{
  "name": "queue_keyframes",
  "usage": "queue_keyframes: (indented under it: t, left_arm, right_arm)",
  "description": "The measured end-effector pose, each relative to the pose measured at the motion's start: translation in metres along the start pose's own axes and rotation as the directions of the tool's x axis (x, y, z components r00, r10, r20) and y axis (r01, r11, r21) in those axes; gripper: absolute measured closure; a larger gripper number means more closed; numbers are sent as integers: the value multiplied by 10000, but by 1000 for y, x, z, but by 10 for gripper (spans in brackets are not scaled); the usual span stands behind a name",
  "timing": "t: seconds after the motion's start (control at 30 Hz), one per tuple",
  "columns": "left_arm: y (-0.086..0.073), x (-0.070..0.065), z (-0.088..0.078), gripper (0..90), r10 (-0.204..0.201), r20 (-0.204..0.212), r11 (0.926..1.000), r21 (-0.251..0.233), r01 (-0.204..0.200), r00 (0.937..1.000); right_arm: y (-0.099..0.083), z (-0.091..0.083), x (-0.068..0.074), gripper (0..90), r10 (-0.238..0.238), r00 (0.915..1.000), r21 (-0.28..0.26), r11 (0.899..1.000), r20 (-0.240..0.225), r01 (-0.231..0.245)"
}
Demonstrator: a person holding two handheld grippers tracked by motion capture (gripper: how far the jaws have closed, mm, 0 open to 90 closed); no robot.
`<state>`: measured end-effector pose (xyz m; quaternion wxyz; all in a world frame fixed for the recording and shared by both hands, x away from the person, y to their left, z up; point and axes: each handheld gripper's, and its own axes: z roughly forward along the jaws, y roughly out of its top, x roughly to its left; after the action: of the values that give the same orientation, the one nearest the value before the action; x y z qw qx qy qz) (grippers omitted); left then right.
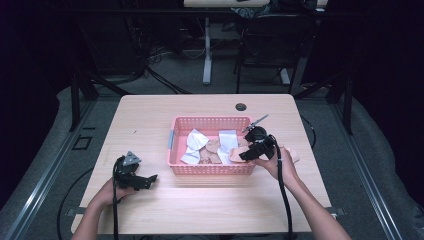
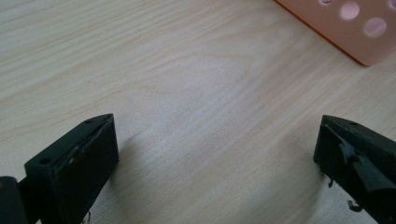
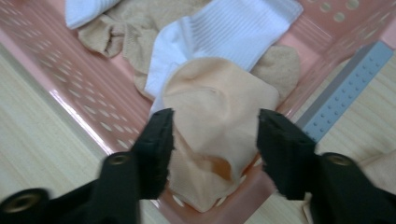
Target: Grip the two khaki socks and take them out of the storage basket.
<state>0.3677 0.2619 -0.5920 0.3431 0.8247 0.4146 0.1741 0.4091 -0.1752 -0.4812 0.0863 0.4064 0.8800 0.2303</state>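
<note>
While the left gripper (image 1: 142,181) rests on the table (image 1: 200,210) well left of the basket's (image 1: 210,169) front-left corner, the right gripper (image 1: 248,154) sits over the basket's right rim in the high view. A peach sock (image 1: 238,154) drapes over that rim under its fingers. Inside the basket lie white socks (image 1: 194,145) and tan ones (image 1: 214,148); another peach piece (image 1: 291,152) lies on the table just right of the basket, behind the right hand. A dark grommet hole (image 1: 241,106) sits in the table beyond the basket.

From the left gripper view, the fingers (image 2: 74,163) stand wide apart over bare wood with nothing between them; a corner of the basket (image 2: 355,32) shows well beyond them.

From the right gripper view, the fingers (image 3: 156,144) stand apart with the peach sock (image 3: 219,116) between them, hanging over the basket's rim (image 3: 84,112). The pads do not press it. A white ribbed sock (image 3: 233,32) and a tan sock (image 3: 126,28) lie deeper in the basket, and a grey strip (image 3: 345,93) runs along the basket's outer side.

No brand, label or writing can be read on anything.
</note>
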Motion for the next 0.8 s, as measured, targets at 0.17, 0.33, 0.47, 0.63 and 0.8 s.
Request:
queue_keyframes:
  t: [0.17, 0.33, 0.47, 0.63, 0.8]
  left_arm:
    - [0, 0, 0, 0, 3, 6, 10000, 8, -3, 10000]
    - [0, 0, 0, 0, 14, 3, 10000, 5, -14, 10000]
    - [0, 0, 0, 0, 5, 5, 10000, 13, -5, 10000]
    - [0, 0, 0, 0, 2, 9, 10000, 13, -2, 10000]
    - [0, 0, 0, 0, 19, 6, 10000, 9, -19, 10000]
  right_arm:
    - [-1, -7, 0, 410, 8, 9996, -229, 9997, -265, -14]
    - [-2, -7, -3, 478, 36, 9999, -161, 9999, -167, -38]
    - [-3, -4, -4, 543, -3, 9999, 185, 9998, -129, 5]
    - [-4, 2, -1, 586, 80, 10000, 276, 9996, -53, -78]
    - [-4, 10, 3, 611, 13, 9999, 525, 9986, 121, -19]
